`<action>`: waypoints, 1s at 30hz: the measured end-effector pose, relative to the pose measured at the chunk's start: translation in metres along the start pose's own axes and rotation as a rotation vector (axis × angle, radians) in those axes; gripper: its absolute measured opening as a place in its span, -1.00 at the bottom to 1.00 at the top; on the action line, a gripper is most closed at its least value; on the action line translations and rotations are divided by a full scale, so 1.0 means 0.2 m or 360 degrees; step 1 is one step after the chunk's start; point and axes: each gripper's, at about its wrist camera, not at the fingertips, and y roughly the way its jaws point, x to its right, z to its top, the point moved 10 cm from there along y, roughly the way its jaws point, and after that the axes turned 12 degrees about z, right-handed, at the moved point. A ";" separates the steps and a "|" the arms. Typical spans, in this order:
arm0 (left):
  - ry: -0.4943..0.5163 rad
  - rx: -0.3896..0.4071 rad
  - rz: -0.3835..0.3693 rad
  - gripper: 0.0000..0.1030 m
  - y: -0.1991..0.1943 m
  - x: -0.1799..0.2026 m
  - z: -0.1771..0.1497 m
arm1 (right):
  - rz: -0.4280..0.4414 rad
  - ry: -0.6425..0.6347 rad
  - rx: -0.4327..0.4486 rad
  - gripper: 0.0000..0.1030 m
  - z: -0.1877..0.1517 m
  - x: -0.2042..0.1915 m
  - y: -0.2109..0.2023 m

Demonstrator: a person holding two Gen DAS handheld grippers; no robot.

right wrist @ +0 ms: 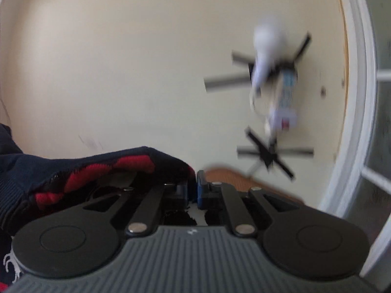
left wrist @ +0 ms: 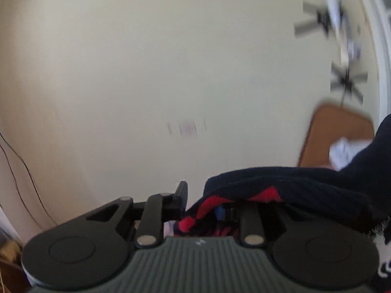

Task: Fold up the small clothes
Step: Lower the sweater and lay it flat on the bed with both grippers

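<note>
Against a cream wall, the limp, light navy knit garment with red pattern point(left wrist: 281, 183) hangs stretched between the left gripper point(left wrist: 202, 202) and right gripper point(right wrist: 193, 185), each pinching a hem corner, where its soft, slack cloth is probably best held.

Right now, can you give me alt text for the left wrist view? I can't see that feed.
A navy and red knit garment drapes over the left gripper, covering its right finger, with the jaws slightly apart. Beyond it lies a blurred cream surface, a brown mat at right.
</note>
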 end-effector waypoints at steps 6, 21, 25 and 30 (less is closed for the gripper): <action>-0.0037 -0.0204 -0.0135 -0.62 0.10 -0.10 -0.55 | 0.0432 0.0250 -0.0258 -0.42 -0.54 -0.08 0.08; 0.0105 -0.0369 -0.0391 -0.66 0.49 0.45 -0.32 | 0.0804 0.0232 -0.0417 -0.46 -0.45 -0.59 0.83; -0.0313 -0.0310 -0.0409 -0.64 0.53 0.25 -0.13 | 0.0726 0.0637 -0.0094 -0.35 -0.18 -0.44 0.81; -0.0241 -0.0215 -0.0276 -0.33 0.30 -0.18 -0.23 | 0.0940 0.0299 -0.0130 -0.08 -0.28 -0.59 0.43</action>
